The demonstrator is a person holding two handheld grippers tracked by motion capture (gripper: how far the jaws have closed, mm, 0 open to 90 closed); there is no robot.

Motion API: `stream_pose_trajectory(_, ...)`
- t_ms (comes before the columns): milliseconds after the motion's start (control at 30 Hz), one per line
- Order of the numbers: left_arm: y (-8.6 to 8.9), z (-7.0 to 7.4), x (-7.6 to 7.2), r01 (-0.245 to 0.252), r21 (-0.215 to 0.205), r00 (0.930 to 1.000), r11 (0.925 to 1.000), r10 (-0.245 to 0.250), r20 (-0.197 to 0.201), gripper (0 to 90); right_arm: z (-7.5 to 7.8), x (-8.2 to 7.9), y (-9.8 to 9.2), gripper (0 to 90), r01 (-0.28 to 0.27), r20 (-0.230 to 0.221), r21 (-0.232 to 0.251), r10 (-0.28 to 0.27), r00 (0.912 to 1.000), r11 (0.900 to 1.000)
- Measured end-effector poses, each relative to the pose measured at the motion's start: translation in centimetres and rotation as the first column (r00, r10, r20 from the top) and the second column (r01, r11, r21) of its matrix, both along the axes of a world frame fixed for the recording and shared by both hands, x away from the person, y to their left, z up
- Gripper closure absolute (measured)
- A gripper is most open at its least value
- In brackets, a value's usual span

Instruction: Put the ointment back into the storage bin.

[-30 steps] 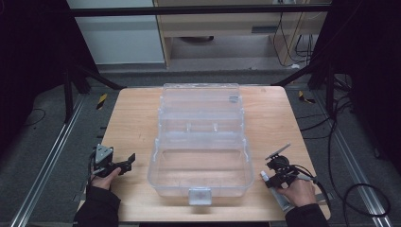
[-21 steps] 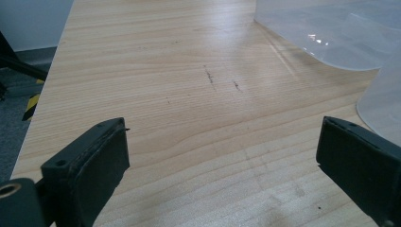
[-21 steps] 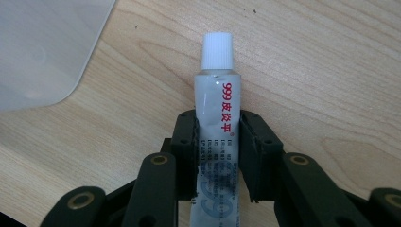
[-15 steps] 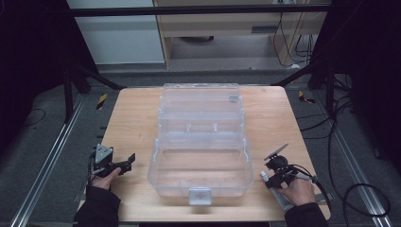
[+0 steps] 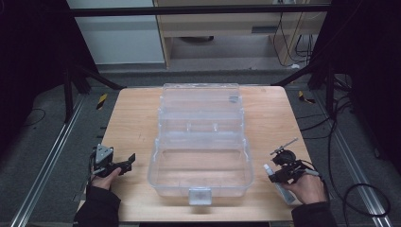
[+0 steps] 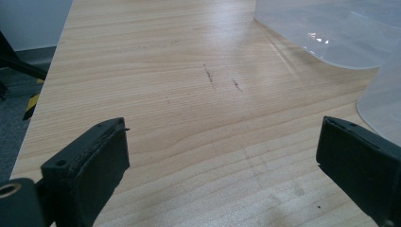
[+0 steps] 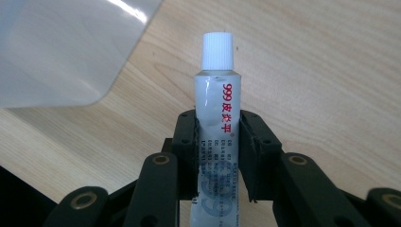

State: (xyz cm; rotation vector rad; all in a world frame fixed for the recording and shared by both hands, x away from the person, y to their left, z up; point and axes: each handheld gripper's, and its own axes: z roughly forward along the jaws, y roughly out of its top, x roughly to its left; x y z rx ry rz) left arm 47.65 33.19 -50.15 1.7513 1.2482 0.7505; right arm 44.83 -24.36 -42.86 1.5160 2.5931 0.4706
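So the right hand-held gripper (image 7: 218,156) has its jaws clamped on a tube (image 7: 218,118), one pad pressing each side of the body. In the right gripper view the tube sticks out past the jaws with its white ribbed cap at the far end, and there's red print running along it. In the high view the tube (image 5: 279,182) is off the right side of the box (image 5: 201,142), near its front right corner and not touching it, held in the right hand-held gripper (image 5: 279,174) by the person's right hand (image 5: 307,187). Can't tell from up there whether the back end of the tube is resting on the counter (image 5: 132,118) or hanging just above it.

The left hand-held gripper (image 5: 127,163) sits off the left side of the box, near its front left corner, low over the counter with the left hand (image 5: 105,178) behind it. Its jaws are spread wide apart with nothing between them, just bare wood grain and a couple of dark scuffs in the left gripper view (image 6: 222,156).

The box itself is clear plastic, lid swung open toward the far side, with a latch on the front wall.
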Motion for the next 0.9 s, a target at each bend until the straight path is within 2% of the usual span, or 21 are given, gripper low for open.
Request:
stream_pose_trajectory(33,0.0,0.0,0.0,0.000,0.000,1.0000,1.0000,0.000,0.000,2.7,0.0,0.0,0.0,69.9,0.000,0.000,0.000,0.000,1.0000,1.000)
stream_pose_trajectory(67,0.0,0.0,0.0,0.000,0.000,1.0000,1.0000,0.000,-0.002,2.7,0.7,0.0,0.1,69.9,0.008,0.014,0.014,-0.008,0.9999,1.000)
stream_pose_trajectory(267,0.0,0.0,0.0,-0.001,0.001,1.0000,1.0000,0.001,-0.002,2.7,2.3,0.4,0.4,69.9,-0.044,0.073,0.022,0.043,0.9964,0.999)
stream_pose_trajectory(400,0.0,0.0,0.0,0.000,0.002,1.0000,1.0000,0.000,-0.004,2.7,3.1,0.6,0.6,69.9,-0.062,0.100,0.029,0.059,0.9933,0.998)
stream_pose_trajectory(467,0.0,0.0,0.1,0.000,-0.001,1.0000,1.0000,0.000,-0.004,2.7,4.0,0.8,0.9,69.9,-0.077,0.125,0.037,0.072,0.9895,0.996)
stream_pose_trajectory(533,0.0,0.0,0.1,0.001,-0.002,1.0000,1.0000,-0.001,-0.005,2.7,4.3,0.8,0.9,69.9,-0.080,0.130,0.043,0.073,0.9888,0.996)
stream_pose_trajectory(567,0.0,0.0,0.0,0.002,-0.002,1.0000,1.0000,-0.002,-0.002,2.7,5.0,0.8,1.0,69.9,-0.087,0.145,0.047,0.080,0.9863,0.995)
stream_pose_trajectory(633,0.0,0.0,0.0,0.004,0.000,1.0000,1.0000,-0.004,-0.002,2.7,5.3,0.8,1.0,69.9,-0.092,0.155,0.044,0.084,0.9844,0.995)
stream_pose_trajectory(700,0.0,0.0,0.0,0.003,-0.001,1.0000,1.0000,-0.003,0.000,2.7,6.1,0.8,1.1,69.8,-0.122,0.172,0.049,0.112,0.9788,0.991)
stream_pose_trajectory(800,0.0,0.0,0.0,0.003,-0.002,1.0000,1.0000,-0.003,-0.001,2.7,6.6,0.9,1.2,69.8,-0.143,0.178,0.049,0.132,0.9751,0.988)
stream_pose_trajectory(833,0.0,0.0,0.0,0.003,-0.001,1.0000,1.0000,-0.003,-0.001,2.7,7.2,1.0,1.2,69.8,-0.165,0.185,0.048,0.153,0.9707,0.985)
stream_pose_trajectory(900,0.0,0.0,0.0,0.004,-0.001,1.0000,1.0000,-0.004,-0.001,2.7,7.5,1.0,1.3,69.8,-0.174,0.185,0.054,0.162,0.9694,0.983)
